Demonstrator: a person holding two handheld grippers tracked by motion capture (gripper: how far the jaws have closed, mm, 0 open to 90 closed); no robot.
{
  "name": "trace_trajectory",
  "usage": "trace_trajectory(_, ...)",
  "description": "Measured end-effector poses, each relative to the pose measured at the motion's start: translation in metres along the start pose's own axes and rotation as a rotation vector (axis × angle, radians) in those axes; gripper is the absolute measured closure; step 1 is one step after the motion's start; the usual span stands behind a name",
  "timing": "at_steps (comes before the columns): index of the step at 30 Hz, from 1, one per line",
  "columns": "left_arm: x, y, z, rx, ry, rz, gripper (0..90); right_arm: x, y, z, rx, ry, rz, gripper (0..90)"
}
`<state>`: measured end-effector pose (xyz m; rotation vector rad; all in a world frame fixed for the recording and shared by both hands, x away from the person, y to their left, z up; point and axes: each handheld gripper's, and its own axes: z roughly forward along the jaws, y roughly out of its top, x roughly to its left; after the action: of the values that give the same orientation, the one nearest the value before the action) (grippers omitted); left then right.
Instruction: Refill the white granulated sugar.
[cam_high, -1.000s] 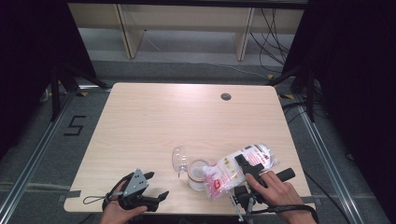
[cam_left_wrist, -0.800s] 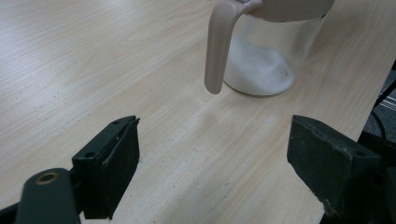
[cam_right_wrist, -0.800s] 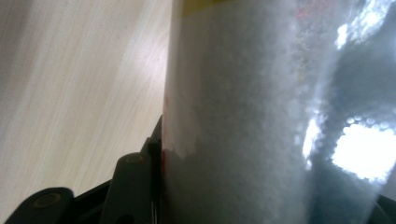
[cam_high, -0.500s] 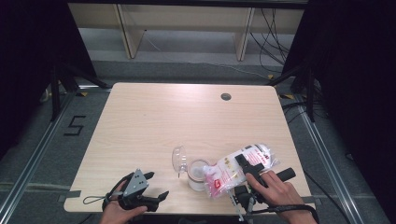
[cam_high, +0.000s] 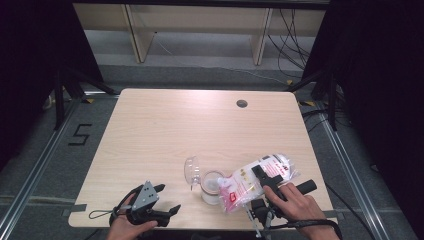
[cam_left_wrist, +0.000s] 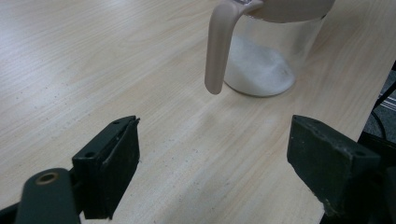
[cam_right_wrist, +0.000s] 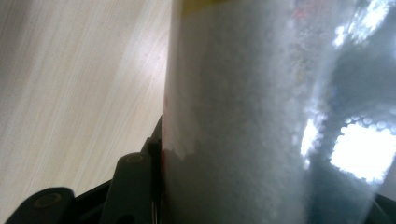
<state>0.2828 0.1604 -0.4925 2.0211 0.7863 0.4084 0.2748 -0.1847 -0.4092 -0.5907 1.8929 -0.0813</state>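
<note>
Over jar (cam_high: 212, 186), right tool (cam_high: 267, 176) tilting bag (cam_high: 252, 181) (gripped)

Bag (cam_high: 252, 181) tipped over jar (cam_high: 212, 186)
Clear plastic bag of white grains, red print, slanting mouth-down onto an upright lidded jar partly filled with white powder.

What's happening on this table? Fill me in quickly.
A person is pouring white granules from a clear plastic bag with red print into a clear plastic jug with a beige handle near the front edge of the light wooden table. The right gripper is clamped on the bag, which is tipped with its mouth at the jug. The jug already holds a layer of white granules, and its clear lid is flipped open. The left gripper waits nearby, jaws open and empty.
</note>
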Motion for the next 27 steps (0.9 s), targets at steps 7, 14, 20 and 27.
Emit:
trace_trajectory(7,0.0002,0.0001,-0.0001,0.003,-0.002,0.001,16.8,0.0011,-0.0002,-0.0001,0.009,0.013,0.008,55.5)
trace_trajectory(14,0.0002,-0.0002,0.0004,-0.002,0.000,-0.002,16.8,0.0025,-0.0012,-0.0016,0.032,0.022,0.030,55.5)
trace_trajectory(20,0.0002,0.0002,-0.0005,-0.001,0.004,0.001,16.8,0.0008,-0.0004,0.0001,0.007,-0.003,-0.007,55.6)
trace_trajectory(27,0.0002,0.0007,-0.0004,-0.017,-0.005,0.009,16.8,0.0021,0.0003,-0.0005,0.022,0.003,0.002,55.7)
